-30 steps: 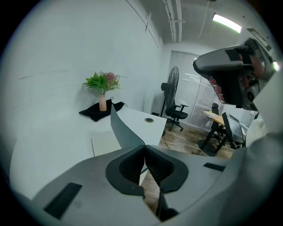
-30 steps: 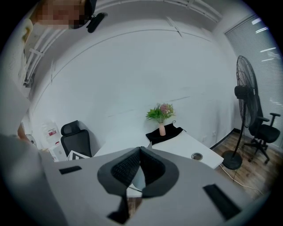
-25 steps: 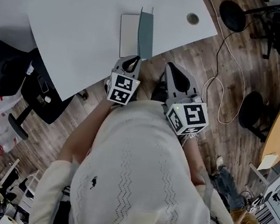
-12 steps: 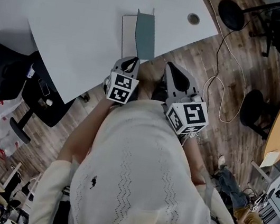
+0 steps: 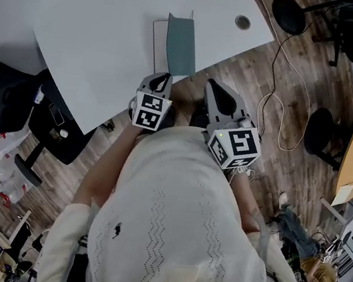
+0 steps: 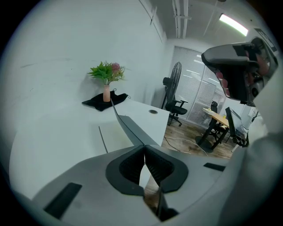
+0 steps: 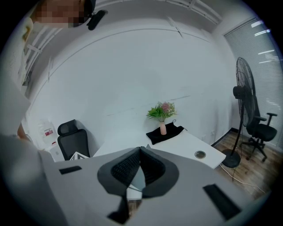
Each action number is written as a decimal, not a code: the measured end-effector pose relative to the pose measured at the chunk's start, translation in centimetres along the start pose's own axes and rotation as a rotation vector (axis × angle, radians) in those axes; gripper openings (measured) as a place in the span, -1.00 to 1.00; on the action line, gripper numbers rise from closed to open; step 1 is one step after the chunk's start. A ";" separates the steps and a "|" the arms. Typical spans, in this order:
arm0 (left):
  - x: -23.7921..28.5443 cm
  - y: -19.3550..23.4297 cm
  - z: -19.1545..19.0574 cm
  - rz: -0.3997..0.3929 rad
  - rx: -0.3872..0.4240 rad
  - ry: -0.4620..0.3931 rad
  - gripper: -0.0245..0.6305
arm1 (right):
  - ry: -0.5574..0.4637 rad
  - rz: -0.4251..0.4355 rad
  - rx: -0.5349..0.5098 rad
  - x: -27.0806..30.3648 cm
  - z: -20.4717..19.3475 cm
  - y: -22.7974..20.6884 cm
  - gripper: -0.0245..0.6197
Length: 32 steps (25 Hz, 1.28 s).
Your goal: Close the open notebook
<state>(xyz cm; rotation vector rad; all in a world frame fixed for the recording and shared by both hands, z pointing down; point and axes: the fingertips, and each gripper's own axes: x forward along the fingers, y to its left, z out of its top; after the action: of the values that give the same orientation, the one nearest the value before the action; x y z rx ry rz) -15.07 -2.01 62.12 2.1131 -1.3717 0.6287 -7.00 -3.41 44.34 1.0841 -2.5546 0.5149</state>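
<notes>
- Left gripper (image 5: 163, 79): pitched down, jaws clenched together on nothing. It points at the notebook (image 5: 180, 44), just short of its near edge; I cannot tell whether they touch.
- Right gripper (image 5: 214, 88): close beside it on the right, aimed more level, jaws likewise pinched shut and empty.
- Notebook: on the desk (image 5: 94, 34) at its near edge, white page flat on the left, grey cover raised at a tilt.
- Clearance: I see both grippers over wood floor (image 5: 256, 70), off the desk edge. There is bare desktop left of the notebook, a grommet (image 5: 242, 22) far right and a cable (image 5: 267, 106) on the floor to the right.
</notes>
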 end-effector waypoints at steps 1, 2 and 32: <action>0.0 0.1 -0.1 0.000 -0.002 0.000 -0.87 | 0.000 -0.004 0.001 0.0 -0.1 0.0 -0.92; 0.0 0.2 -0.2 -0.001 -0.005 0.001 -0.87 | 0.000 -0.008 0.003 0.0 -0.1 0.0 -0.92; 0.2 3.8 -3.7 0.044 -0.090 0.110 -0.87 | -0.045 -0.053 0.023 -0.1 0.1 -0.1 -0.92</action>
<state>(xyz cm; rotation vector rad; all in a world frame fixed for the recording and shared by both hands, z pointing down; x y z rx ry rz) -18.82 -0.99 65.76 1.9538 -1.3633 0.6773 -6.85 -3.46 44.24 1.1815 -2.5567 0.5137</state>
